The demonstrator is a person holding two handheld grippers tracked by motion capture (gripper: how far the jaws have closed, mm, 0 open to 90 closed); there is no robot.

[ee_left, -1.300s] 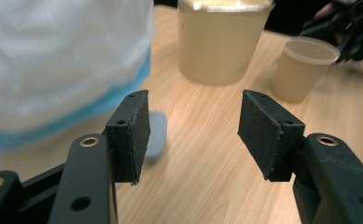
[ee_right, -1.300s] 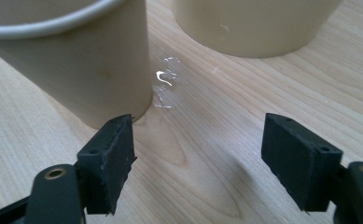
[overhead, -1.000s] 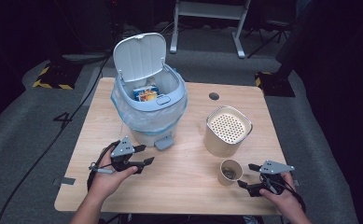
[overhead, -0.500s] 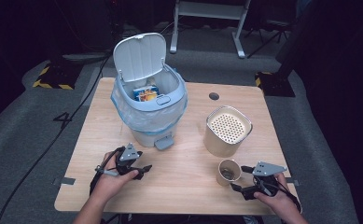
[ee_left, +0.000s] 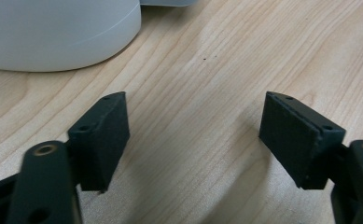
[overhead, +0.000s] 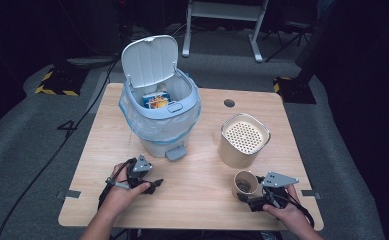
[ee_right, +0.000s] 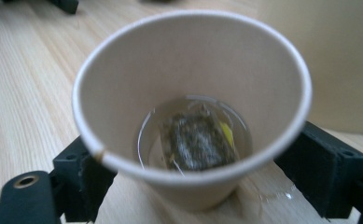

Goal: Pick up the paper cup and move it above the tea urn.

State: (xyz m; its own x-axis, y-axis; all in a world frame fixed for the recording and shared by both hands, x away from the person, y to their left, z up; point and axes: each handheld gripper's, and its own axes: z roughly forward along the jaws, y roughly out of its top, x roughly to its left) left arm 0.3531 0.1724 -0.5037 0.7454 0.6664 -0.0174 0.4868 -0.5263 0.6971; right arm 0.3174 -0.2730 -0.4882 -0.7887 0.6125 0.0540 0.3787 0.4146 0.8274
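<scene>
A paper cup (overhead: 244, 183) (ee_right: 188, 116) stands near the table's front right, holding a wet tea bag (ee_right: 195, 140) in a little liquid. My right gripper (overhead: 243, 196) (ee_right: 201, 142) is open, with one jaw on each side of the cup's lower wall. A white pedal bin (overhead: 159, 117) with a blue liner and raised lid stands at the back left, with a colourful packet (overhead: 157, 101) inside. My left gripper (overhead: 153, 185) (ee_left: 195, 100) rests open over bare wood just in front of the bin's base (ee_left: 53, 32), holding nothing.
A beige canister (overhead: 244, 141) with a perforated top stands just behind the cup. The bin's pedal (overhead: 175, 152) sticks out toward me. A small dark hole (overhead: 229, 103) marks the tabletop (overhead: 202, 220) at the back. A few drops of liquid (ee_right: 275, 193) lie by the cup.
My right gripper has slid left until its jaws straddle the cup. My left hand has drawn back a little toward the front edge.
</scene>
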